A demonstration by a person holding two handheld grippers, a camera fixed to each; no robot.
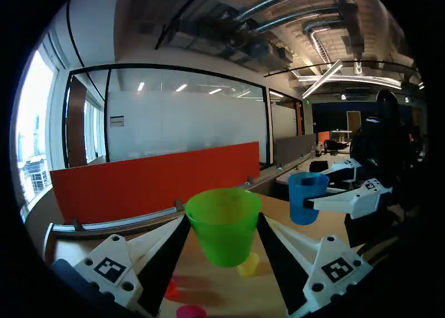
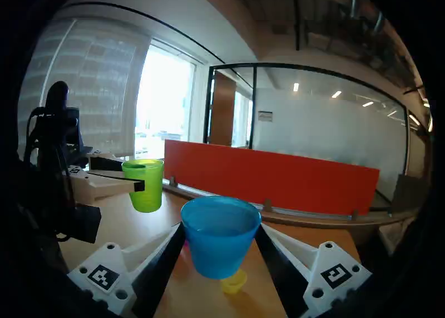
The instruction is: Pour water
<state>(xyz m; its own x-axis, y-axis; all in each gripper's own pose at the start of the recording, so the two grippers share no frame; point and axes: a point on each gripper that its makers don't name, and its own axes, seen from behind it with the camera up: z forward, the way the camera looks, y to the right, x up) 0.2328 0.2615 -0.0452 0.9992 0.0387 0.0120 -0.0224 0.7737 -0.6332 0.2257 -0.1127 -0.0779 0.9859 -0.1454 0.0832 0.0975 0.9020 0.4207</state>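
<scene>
The left gripper [image 1: 223,224] has its jaws clenched on a translucent green plastic cup [image 1: 223,237]. The black inner faces of both fingers press the cup's sides. The cup is upright and held above the wooden bench [image 1: 219,287].

The right gripper [image 2: 221,232] grasps a translucent blue plastic cup [image 2: 221,251] in the same way, with one finger against each side. This cup is also upright and off the bench. I cannot tell for sure whether it holds water.

In the left gripper view the blue cup is to the right of the green one and farther off, well apart from it. In the right gripper view the green cup is to the left, clamped between the other gripper's white fingers.

A small yellow plastic cup [image 2: 233,283] stands on the bench just below and behind the blue cup. A small red piece [image 1: 171,290] and a pink one [image 1: 191,311] lie on the bench near the left gripper's fingers. A long orange-red partition panel [image 1: 150,182] runs along the far edge of the bench.
</scene>
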